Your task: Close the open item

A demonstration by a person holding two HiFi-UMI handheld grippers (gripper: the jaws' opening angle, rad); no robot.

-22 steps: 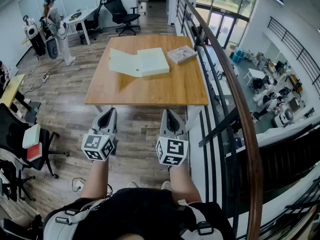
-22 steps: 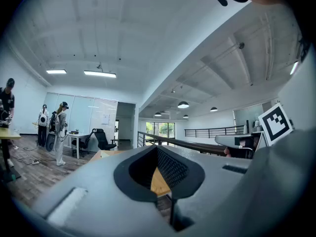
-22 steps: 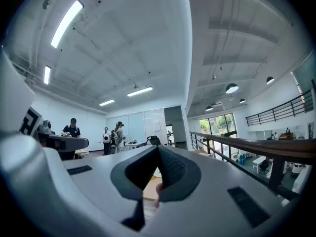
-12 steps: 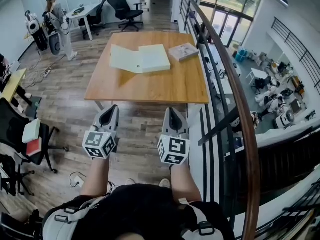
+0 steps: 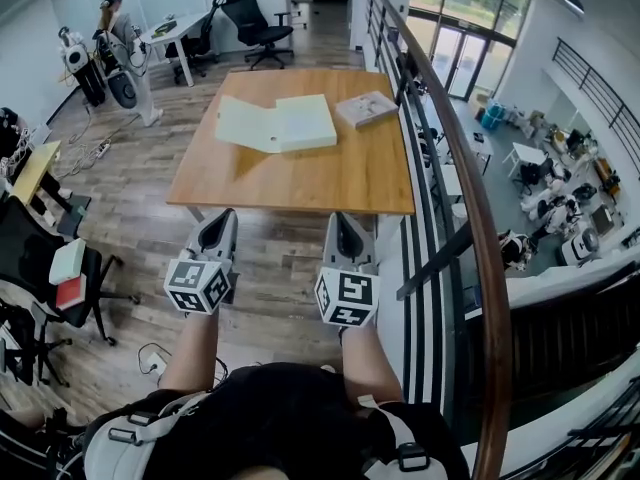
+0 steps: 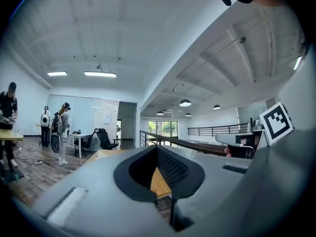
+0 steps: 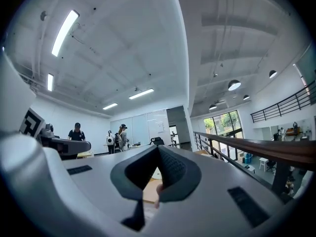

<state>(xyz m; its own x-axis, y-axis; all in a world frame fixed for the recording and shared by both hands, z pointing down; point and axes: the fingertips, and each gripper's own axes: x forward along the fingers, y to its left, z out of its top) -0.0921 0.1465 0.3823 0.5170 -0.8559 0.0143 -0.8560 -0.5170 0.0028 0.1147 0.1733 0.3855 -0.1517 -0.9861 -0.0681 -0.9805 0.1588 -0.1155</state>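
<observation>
The job has not started yet. The white folder [image 5: 277, 124] lies open on the counter [image 5: 300, 178], near its far edge. A book [image 5: 365, 109] sits near it by the far right corner. The left tool [image 5: 220, 224] and the right tool [image 5: 343, 224] are both pressed together and hold nothing. They are well short of the counter's near edge. Reaching the folder and folding it shut is all left to do.
</observation>
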